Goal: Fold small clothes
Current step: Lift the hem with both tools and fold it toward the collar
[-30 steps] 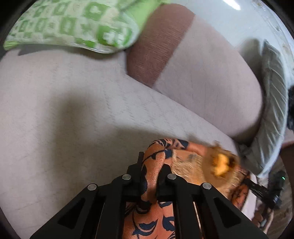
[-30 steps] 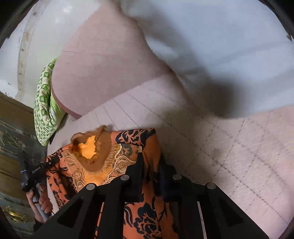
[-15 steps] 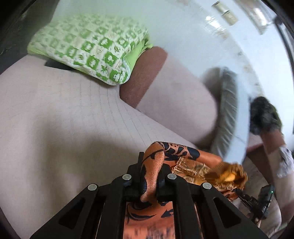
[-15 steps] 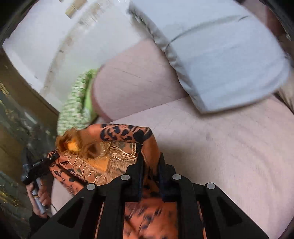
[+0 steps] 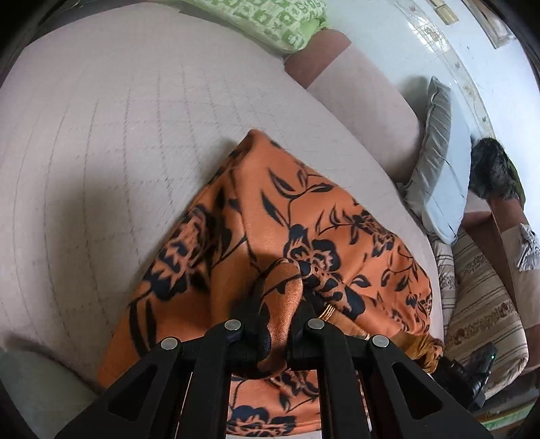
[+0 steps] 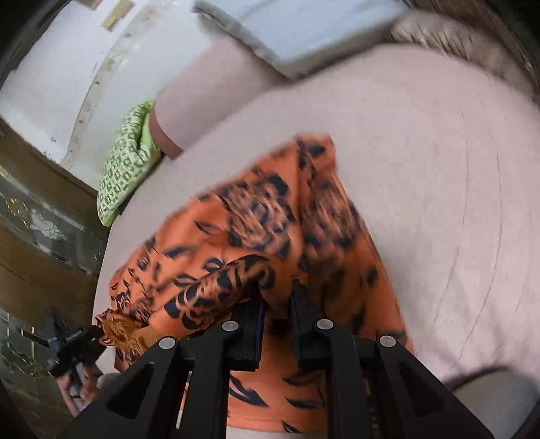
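An orange garment with black flower print (image 5: 290, 223) lies spread on the pale pink sofa seat (image 5: 101, 135), its far part folded over toward me. My left gripper (image 5: 278, 304) is shut on a bunched edge of it. In the right wrist view the same garment (image 6: 270, 216) is blurred by motion. My right gripper (image 6: 278, 300) is shut on another fold of its near edge. A gold trimmed neckline (image 5: 418, 347) shows at the garment's right side, near the other gripper (image 5: 472, 375).
A green and white patterned pillow (image 5: 270, 17) lies at the sofa's far end, also in the right wrist view (image 6: 125, 162). A grey cushion (image 5: 438, 162) leans against the backrest. A striped cushion (image 5: 482, 310) lies to the right. A glass-panelled cabinet (image 6: 33, 219) stands left.
Both grippers have carried the garment's held edge forward and down, so the cloth now lies spread and folded over on the seat instead of hanging. The neckline has moved to the near side.
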Motion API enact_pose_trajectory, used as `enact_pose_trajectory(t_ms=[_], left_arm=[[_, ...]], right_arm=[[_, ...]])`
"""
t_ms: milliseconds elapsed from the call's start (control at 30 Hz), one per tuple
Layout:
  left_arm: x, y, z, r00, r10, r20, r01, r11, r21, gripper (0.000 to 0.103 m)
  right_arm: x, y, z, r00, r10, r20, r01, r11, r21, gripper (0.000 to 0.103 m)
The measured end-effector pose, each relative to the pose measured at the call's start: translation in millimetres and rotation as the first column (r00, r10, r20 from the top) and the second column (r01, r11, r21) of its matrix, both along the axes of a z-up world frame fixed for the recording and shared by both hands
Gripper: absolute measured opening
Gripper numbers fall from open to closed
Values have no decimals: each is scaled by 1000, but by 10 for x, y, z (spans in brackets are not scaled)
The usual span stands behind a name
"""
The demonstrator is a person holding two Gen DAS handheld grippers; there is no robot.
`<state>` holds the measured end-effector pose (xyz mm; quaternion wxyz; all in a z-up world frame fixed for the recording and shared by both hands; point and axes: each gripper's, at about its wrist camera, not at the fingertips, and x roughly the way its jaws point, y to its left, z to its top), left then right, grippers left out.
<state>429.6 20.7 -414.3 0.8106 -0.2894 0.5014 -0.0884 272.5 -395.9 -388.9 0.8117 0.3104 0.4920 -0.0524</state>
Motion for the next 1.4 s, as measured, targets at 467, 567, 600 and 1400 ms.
enact_pose_trajectory(t_ms=[467, 567, 600, 1400], left_arm=[[-344, -61, 426, 992, -28, 119, 28, 1000, 5, 7], [-488, 19, 475, 990, -43, 131, 46, 999, -25, 9], [-508, 15, 421, 992, -61, 106, 63, 998, -11, 9], [-525, 65, 502, 993, -60, -97, 62, 998, 16, 43]], right_arm=[[-18, 132, 89, 1000, 17, 5, -16, 991, -130, 13], [-159, 190, 413, 996, 52, 75, -37, 982, -187, 13], [-201, 210, 473, 996, 63, 70, -46, 974, -222, 13], [-300, 46, 333, 992, -65, -104, 62, 998, -29, 55]])
